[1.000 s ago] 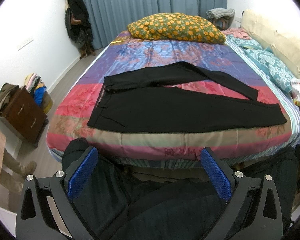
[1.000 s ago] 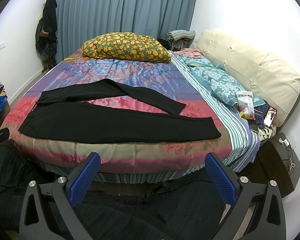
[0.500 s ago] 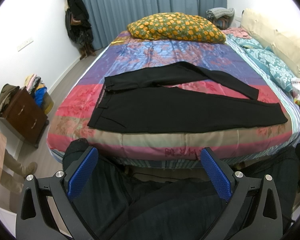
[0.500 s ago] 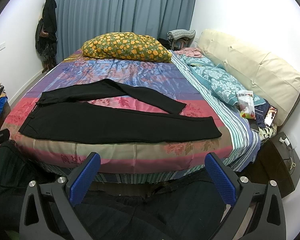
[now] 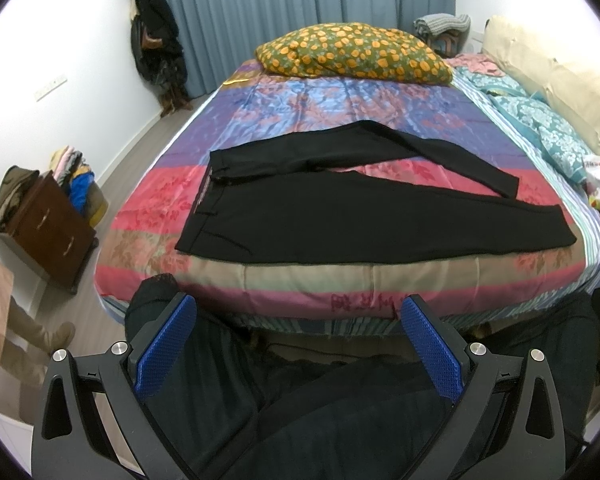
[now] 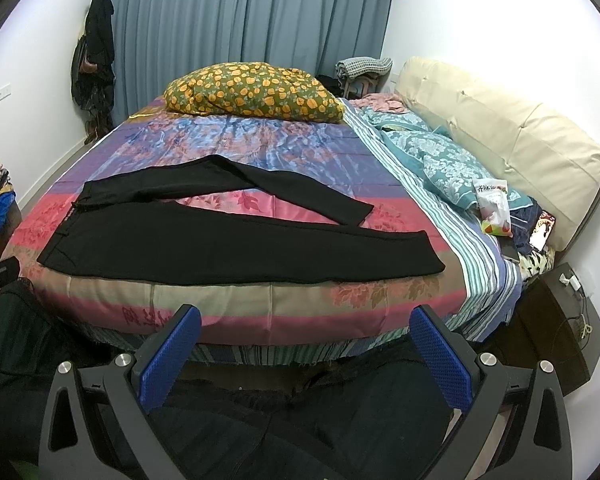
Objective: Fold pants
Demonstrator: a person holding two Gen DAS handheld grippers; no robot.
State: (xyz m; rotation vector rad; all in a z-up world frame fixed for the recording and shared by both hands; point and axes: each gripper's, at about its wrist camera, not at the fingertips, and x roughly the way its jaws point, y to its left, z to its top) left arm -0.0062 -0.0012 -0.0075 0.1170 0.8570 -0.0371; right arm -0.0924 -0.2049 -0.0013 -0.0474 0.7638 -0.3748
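you had not yet begun the fold: the black pants [image 5: 320,216] lay flat and spread across the near part of the bed [image 5: 340,284], waistband to your left, legs splayed apart. your left gripper [image 5: 298,344] and right gripper [image 6: 306,346] hung short of the bed, fingers spread wide, holding nothing. the next move likely called for bringing the far leg over the near one.
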